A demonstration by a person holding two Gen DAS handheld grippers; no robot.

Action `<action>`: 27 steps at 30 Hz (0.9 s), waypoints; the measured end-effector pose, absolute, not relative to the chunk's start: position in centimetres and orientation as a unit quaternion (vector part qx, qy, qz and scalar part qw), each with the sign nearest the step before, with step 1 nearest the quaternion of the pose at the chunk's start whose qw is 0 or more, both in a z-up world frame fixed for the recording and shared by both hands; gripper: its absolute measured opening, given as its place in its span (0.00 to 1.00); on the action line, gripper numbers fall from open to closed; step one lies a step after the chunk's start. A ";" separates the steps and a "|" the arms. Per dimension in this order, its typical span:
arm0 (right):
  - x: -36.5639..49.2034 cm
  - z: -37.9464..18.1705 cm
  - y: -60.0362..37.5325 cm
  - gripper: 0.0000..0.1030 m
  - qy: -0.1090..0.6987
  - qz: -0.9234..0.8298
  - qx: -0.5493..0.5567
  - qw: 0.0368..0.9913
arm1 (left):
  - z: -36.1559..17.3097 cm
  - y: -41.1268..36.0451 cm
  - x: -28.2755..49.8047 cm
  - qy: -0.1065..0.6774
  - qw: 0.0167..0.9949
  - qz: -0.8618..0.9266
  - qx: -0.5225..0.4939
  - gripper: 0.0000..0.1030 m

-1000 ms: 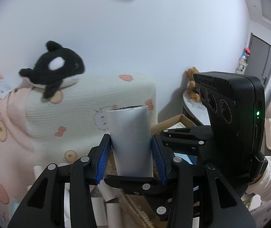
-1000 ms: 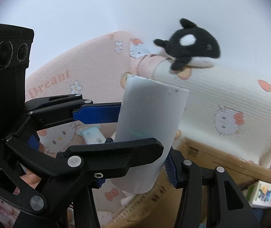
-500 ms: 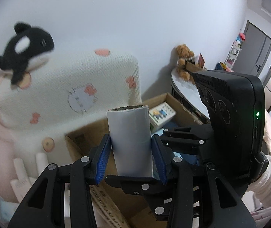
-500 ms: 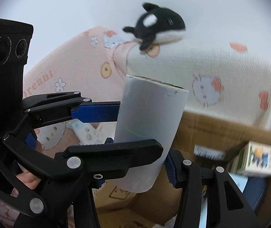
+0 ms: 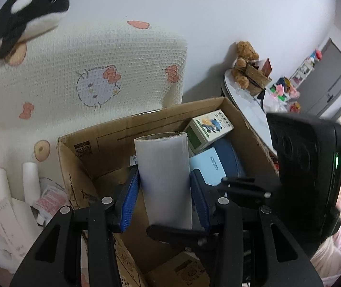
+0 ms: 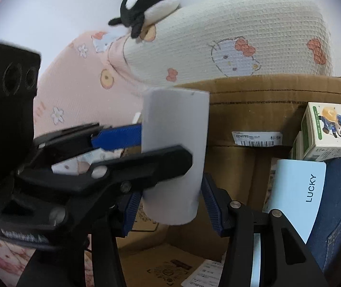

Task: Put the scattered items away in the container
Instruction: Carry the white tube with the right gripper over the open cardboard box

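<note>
White and matt, the roll (image 5: 164, 179) stands upright between both grippers, which hold it together over the open box (image 5: 79, 148). A second ago the views behind it showed mostly wall, pillow and the orca toy; now the box fills the lower half of both views, so the pair has dropped and tipped forward, bringing the roll from beside the box to above its mouth. That puts the task at the drop stage: the roll looks ready to be lowered or released among what already lies inside, a small printed carton (image 5: 208, 129), a pale blue case (image 5: 207, 165) and a dark blue cushion-like thing.

The left gripper (image 5: 164, 196) clamps the roll's lower half, its blue pads pressed flat on either side, the grip unchanged. The right gripper (image 6: 170, 209) has just been closing a little; the roll is between its jaws, its left pad against the roll's base, while the right pad (image 6: 212, 206) seems to stand a sliver off, though blur makes that hard to judge. In the right view the left gripper (image 6: 144, 148) crosses the roll from the left, higher up than the right one's pads.

Both grippers point steeply down into the box, the right one rolled so its view sits more level than before. Two more rolls (image 5: 30, 179) stand outside, beside the box's left wall, still to be tidied.
</note>
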State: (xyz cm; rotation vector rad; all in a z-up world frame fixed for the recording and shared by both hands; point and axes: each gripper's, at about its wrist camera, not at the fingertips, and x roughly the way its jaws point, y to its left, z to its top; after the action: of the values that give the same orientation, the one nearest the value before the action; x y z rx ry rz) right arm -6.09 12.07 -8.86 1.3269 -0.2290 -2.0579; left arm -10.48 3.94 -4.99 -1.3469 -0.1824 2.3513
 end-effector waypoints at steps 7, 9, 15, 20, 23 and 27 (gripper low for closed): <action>-6.3 -9.3 11.9 0.43 -0.071 -0.793 0.504 0.335 | -5.2 2.7 -11.2 -0.120 0.206 0.834 -0.498 0.46; -6.5 -9.5 11.8 0.43 -0.070 -0.794 0.505 0.332 | -5.3 2.4 -11.4 -0.140 0.212 0.828 -0.501 0.46; -7.1 -9.9 12.4 0.43 -0.101 -0.789 0.508 0.331 | -6.2 2.6 -12.2 -0.147 0.203 0.814 -0.524 0.46; -7.4 -10.1 12.5 0.42 -0.103 -0.787 0.512 0.329 | -7.5 3.1 -12.3 -0.141 0.193 0.803 -0.546 0.46; -7.5 -10.5 12.6 0.42 -0.097 -0.784 0.519 0.326 | -7.9 3.5 -12.5 -0.137 0.191 0.797 -0.556 0.46; -7.8 -11.0 13.2 0.43 -0.102 -0.779 0.531 0.317 | -8.9 3.7 -13.1 -0.157 0.192 0.781 -0.574 0.47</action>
State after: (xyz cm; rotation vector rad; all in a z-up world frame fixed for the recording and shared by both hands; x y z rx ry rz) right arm -7.75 13.18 -11.01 1.3985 -0.2684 -2.0495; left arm -13.15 3.75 -8.87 -1.6102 -0.4409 2.1908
